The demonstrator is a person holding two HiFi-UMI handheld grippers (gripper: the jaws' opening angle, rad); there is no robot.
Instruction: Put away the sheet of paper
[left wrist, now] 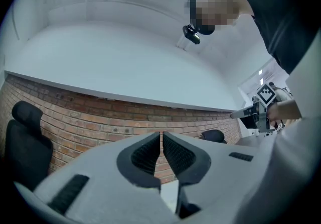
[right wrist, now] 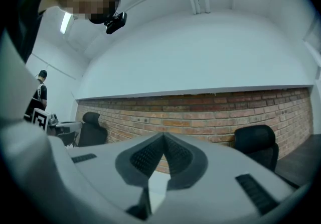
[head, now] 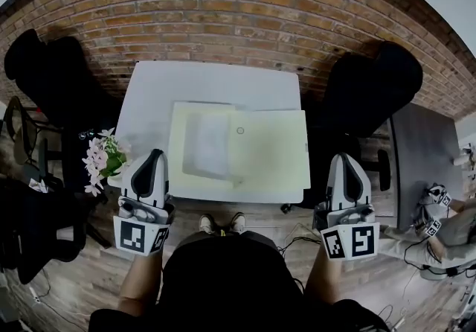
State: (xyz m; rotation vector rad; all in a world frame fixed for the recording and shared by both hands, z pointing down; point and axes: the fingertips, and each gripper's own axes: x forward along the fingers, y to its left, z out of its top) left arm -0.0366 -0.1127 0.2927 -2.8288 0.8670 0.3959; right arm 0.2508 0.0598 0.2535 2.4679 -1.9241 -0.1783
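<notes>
The sheet of paper point(head: 206, 146) is lying flat on the left half of an open pale yellow folder point(head: 271, 153), which is spread across the near part of the white surface point(head: 208, 81) in the middle of the head view. The left tool point(head: 154, 155) is hovering at the lower left, over the surface's near left corner and beside some pink flowers point(head: 99, 161). The right tool point(head: 347, 161) is hanging at the lower right, off the surface and apart from the folder. In each gripper view the ribbed pads are closing together with nothing between them, so both tools are shut and empty. The sheet seems to be sitting where it belongs, so the step in hand is likely folding the bare right flap over it. Doing that well probably means opening the right tool before coming in, slipping one jaw under the flap's free right edge, pinching only the cover, and swinging it leftward in a low arc. Meanwhile the left tool should be pressing lightly on the folder's left margin so nothing is sliding toward the flowers.
</notes>
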